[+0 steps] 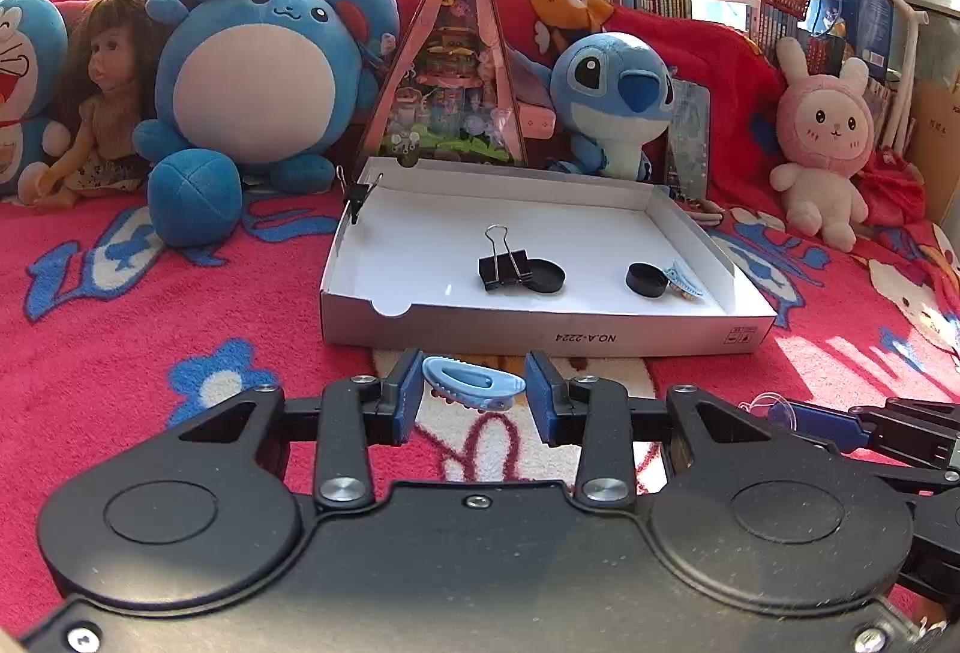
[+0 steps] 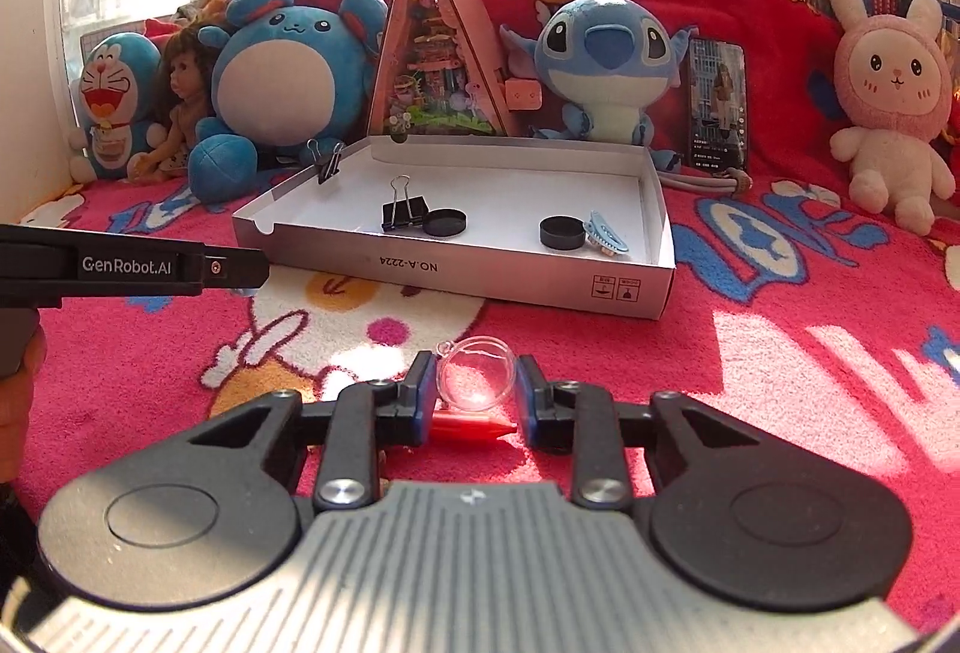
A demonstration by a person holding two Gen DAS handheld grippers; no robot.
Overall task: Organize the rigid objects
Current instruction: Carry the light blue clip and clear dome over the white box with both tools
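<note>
The blue hair clip [image 1: 471,387] lies on the red blanket [image 1: 180,305], just in front of the white box [image 1: 540,332]. It sits between the two blue pads of the left gripper [image 1: 474,398]. The pads stand apart on each side of it and do not touch it, so the left gripper is released and not holding anything yet. It looks lined up this way so that it can close on the clip and lift it.

The right gripper [image 2: 474,392] is beside a clear plastic ball [image 2: 476,372], which also rests on the blanket near the box's front edge. One pad is very near the ball, but I cannot tell if it is squeezing it. A red thing [image 2: 471,426] lies under the ball.

The box is the place to put small hard things. Near its front edge sit a black paper clip [image 1: 503,266] touching a black round lid [image 1: 545,276]. In its front right corner sit a second black lid [image 1: 647,279] and another blue hair clip [image 1: 687,282]. One more black clip [image 1: 359,194] is pinched onto the back left corner, probably to hold the wall up.

I think the clip and the ball go into the box next.
</note>
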